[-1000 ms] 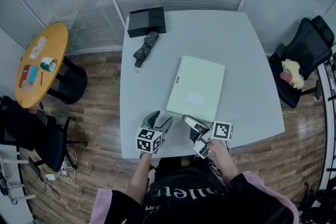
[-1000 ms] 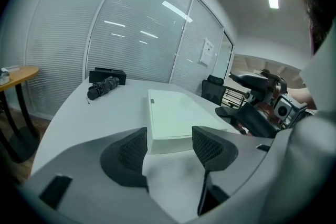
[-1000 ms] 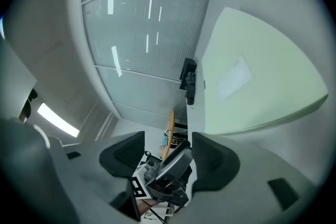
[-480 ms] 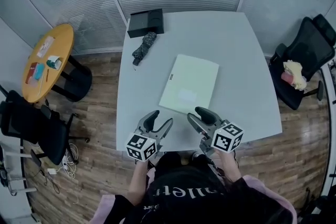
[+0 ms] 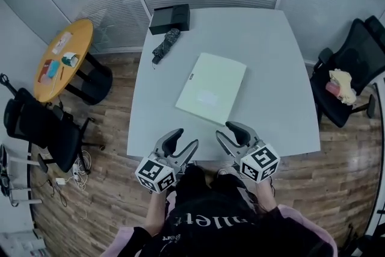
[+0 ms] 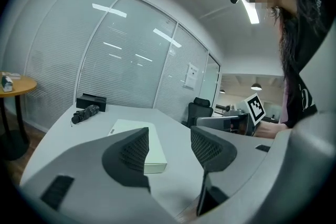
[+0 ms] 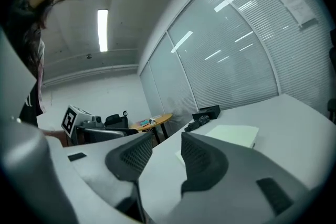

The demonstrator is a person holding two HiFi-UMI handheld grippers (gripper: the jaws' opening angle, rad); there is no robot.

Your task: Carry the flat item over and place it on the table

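Pulled back to the near edge of the surface with left tongs and right tongs both empty, apart and easing closed on nothing, leaving the flat item lying free mid-surface: placement apparently done.

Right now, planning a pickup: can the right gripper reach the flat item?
Probably yes: the right gripper, jaws closing, nothing between them, sits just short of the flat item, with only bare table between.
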